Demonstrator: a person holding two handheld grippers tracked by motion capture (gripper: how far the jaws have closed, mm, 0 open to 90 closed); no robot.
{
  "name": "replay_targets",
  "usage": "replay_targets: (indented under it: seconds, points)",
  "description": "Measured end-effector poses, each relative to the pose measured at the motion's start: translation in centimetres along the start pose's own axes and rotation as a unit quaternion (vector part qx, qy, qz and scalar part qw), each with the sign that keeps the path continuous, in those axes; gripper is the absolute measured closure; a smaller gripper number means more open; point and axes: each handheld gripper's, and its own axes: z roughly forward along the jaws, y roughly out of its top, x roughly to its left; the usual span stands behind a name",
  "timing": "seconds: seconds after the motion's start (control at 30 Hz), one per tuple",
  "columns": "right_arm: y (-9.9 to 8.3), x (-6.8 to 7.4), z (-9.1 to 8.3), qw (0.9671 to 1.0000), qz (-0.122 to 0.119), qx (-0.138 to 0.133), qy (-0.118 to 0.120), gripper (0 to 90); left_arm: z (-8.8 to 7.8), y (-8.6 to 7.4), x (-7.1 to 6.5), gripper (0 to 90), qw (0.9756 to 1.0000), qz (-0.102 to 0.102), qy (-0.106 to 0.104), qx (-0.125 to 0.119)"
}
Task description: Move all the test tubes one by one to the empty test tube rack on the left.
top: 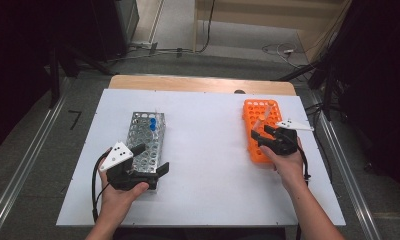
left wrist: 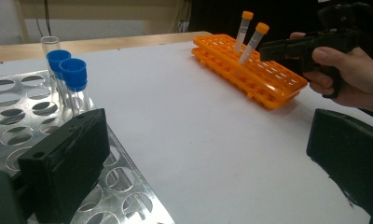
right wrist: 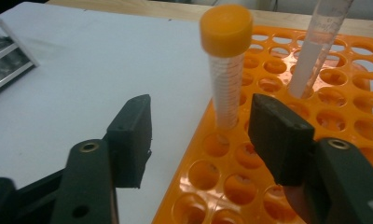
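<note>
An orange tube rack [top: 254, 142] lies at the right of the white table. Two orange-capped tubes stand in it. In the right gripper view the nearer tube [right wrist: 225, 70] rises just beyond the gap of my right gripper [right wrist: 203, 135], whose pads stand apart from it on both sides. The other tube [right wrist: 315, 51] leans further back. A metal rack [top: 138, 132] at the left holds two blue-capped tubes [left wrist: 72, 79] and a clear uncapped one. My left gripper [top: 151, 159] hangs wide open over that rack's near corner, with nothing between its jaws.
The white board [top: 208, 165] covers a wooden table whose far edge [top: 198, 82] shows behind it. Bare surface lies between the two racks. Cables trail from both grippers toward the front edge.
</note>
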Motion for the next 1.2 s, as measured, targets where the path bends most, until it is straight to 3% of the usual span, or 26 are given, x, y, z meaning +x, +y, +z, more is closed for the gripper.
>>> replay_targets:
  seconds: [0.2,0.4,0.63,0.93,1.2]
  points:
    - [0.7,-0.6,1.7,0.9997,0.015,0.019,-0.009,51.2,-0.1,0.1,0.0,0.0,1.0,-0.002,0.001,-0.002]
    - [1.1,-0.5,2.9,0.9984,0.01,0.038,-0.04,61.8,-0.2,0.1,0.1,0.0,1.0,-0.004,0.001,-0.003]
    - [1.1,-0.6,3.5,0.9972,0.012,0.05,-0.055,71.2,-0.3,0.0,0.1,0.0,1.0,-0.004,0.004,-0.003]
    - [1.2,-0.3,2.9,0.9978,0.009,0.022,-0.061,72.2,-0.2,0.1,-0.1,0.0,1.0,-0.001,0.002,-0.001]
    - [1.7,-0.3,0.8,0.9984,0.005,-0.01,-0.056,72.3,0.2,0.1,-0.3,0.0,1.0,0.003,-0.002,0.001]
